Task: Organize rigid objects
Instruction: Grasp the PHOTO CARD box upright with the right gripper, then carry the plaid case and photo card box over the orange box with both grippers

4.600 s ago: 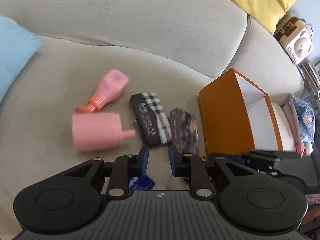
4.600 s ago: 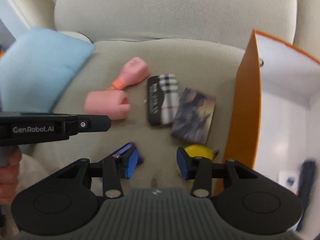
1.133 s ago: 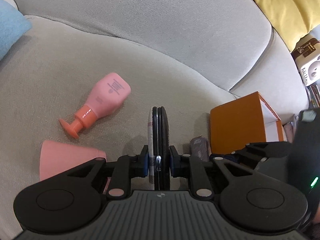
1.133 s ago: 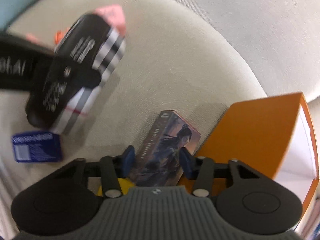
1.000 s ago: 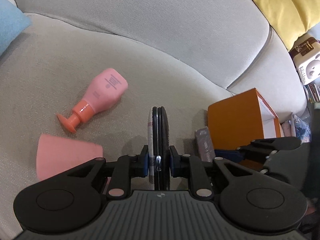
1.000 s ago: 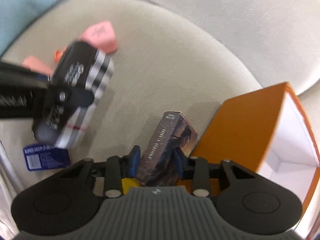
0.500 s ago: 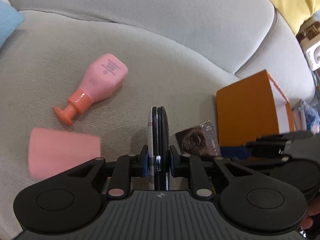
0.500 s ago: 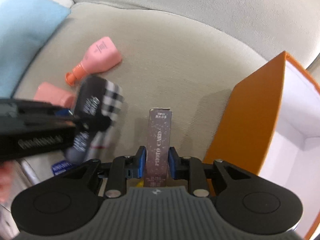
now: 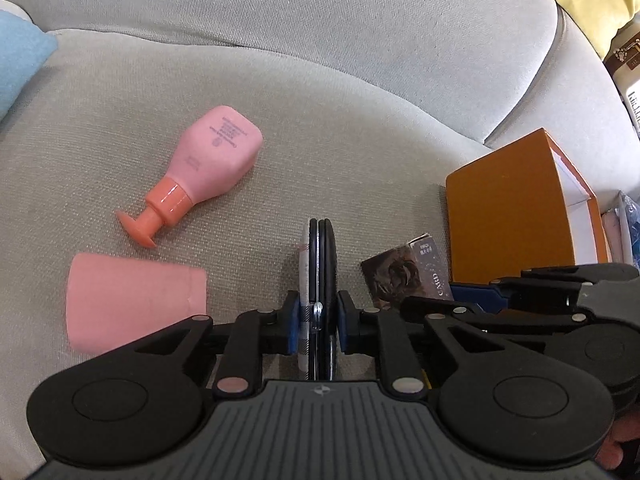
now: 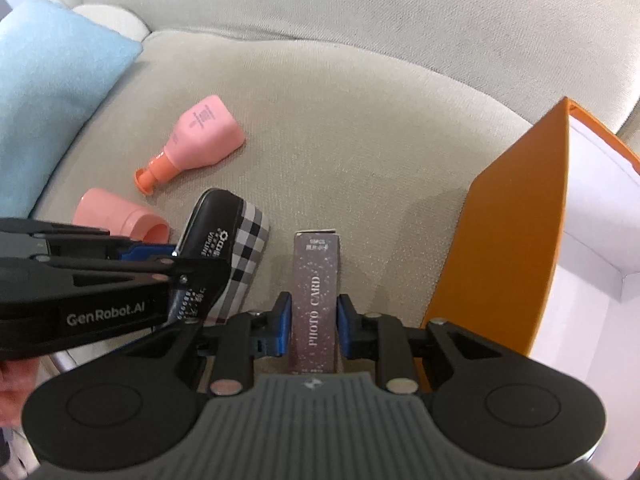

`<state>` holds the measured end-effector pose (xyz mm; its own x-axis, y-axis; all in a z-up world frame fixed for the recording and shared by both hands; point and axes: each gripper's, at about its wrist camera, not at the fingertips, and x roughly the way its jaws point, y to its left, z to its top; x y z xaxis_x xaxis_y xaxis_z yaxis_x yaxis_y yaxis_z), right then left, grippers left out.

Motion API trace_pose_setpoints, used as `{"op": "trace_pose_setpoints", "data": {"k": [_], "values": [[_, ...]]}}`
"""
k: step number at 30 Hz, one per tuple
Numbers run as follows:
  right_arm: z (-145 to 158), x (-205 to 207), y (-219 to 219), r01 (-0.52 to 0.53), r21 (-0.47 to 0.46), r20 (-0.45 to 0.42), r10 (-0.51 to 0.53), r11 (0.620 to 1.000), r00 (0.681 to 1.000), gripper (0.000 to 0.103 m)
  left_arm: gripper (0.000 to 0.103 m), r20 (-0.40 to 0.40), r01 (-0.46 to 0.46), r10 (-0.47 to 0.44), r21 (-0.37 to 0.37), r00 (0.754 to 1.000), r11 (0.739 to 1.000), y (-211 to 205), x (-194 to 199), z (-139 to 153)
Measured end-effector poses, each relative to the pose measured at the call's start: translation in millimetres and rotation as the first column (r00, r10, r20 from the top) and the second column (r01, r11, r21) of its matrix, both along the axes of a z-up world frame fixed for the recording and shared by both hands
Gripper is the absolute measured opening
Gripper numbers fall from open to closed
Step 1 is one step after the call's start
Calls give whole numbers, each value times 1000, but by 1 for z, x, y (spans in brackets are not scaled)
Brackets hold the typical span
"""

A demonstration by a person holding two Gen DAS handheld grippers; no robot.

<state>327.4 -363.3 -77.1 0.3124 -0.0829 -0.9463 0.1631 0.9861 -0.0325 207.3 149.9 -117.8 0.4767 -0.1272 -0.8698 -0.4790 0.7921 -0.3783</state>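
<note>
right gripper (image 10: 311, 322) fingers closing on photo card box (image 10: 316, 300), edge-up above sofa seat (image 10: 360, 152), just left of orange box (image 10: 508, 264). light, stiff card (crushable): hold narrow faces. left gripper (image 9: 318, 322) clamps plaid case (image 9: 320, 280): rigid, slick.

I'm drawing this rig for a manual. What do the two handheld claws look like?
Both match: black linkage arms with silver pivot pins, two round black discs and a ribbed grey plate with a small emblem at the base, and blue pads on the fingertips. The left claw carries white "GenRobot.AI" lettering on its side. The right claw shows the same build. No cables or sleeves are visible.
</note>
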Motion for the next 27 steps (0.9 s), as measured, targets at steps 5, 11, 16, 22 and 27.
{"op": "trace_pose_setpoints", "data": {"k": [5,11,16,22,27], "values": [[17,-16,5,-3,32,94,0,999,996,23,19,56,-18,18,-2,998,1000,-8,-19,25],[56,-44,14,-61,56,214,48,997,976,23,19,139,-40,41,-10,989,999,-19,-37,63],[92,-74,14,-66,78,307,39,995,951,23,19,209,-27,31,-22,978,999,-35,-38,96],[126,-113,-4,-162,77,360,124,984,925,23,19,260,33,-31,-3,965,999,-68,-29,125],[142,-148,-33,-128,88,402,82,988,912,23,19,283,105,-100,-3,954,994,-104,-18,137]]}}
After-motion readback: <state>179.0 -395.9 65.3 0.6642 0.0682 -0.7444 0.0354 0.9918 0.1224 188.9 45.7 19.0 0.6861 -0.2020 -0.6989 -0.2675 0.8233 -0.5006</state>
